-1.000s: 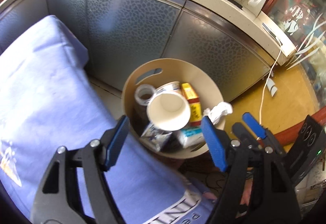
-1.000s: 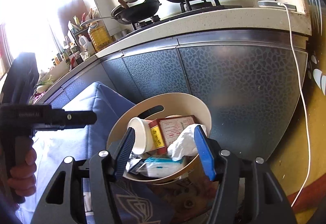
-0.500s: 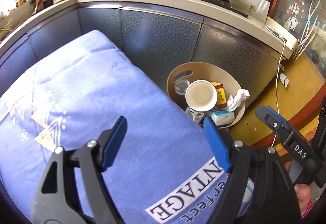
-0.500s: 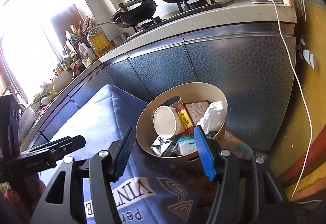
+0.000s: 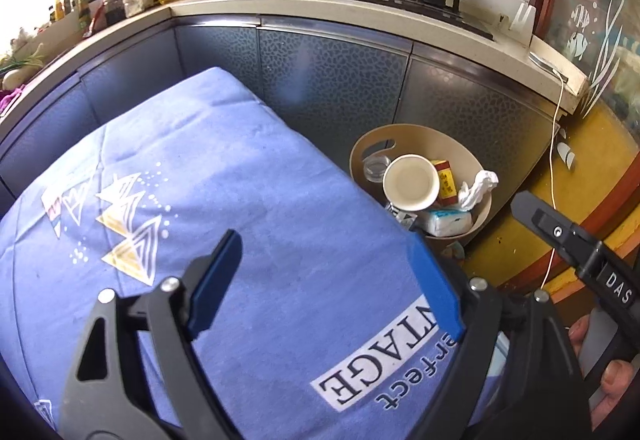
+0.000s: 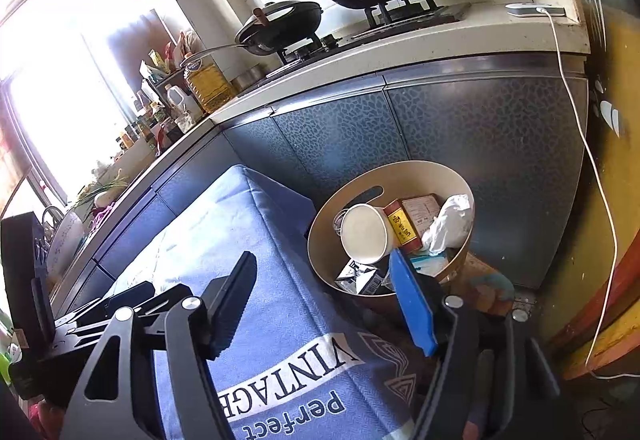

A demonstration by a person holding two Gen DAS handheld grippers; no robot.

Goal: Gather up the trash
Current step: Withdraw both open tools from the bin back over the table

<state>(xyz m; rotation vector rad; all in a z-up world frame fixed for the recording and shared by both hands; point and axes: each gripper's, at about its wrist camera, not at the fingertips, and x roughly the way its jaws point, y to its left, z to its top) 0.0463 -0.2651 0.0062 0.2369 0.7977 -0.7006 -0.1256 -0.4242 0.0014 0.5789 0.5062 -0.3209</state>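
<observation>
Both tongs are opening, empty, over a cleared blue surface (image 5: 240,200).
Trash is sitting binned ahead of the left tongs (image 5: 324,284) and right tongs (image 6: 324,304), inside the bin (image 6: 400,176).

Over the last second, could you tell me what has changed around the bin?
Both grippers drew back from the trash bin, so it looks smaller and more blue cloth shows. The left gripper and right gripper are empty, jaws opening. The paper cup, red box and tissue stayed put.

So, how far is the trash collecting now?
Done: the bin holds a paper cup, a red box, a crumpled tissue and wrappers. In hand: nothing; both tools, left tool and right tool, are opening empty. Left: no trash visible on the blue cloth.
</observation>
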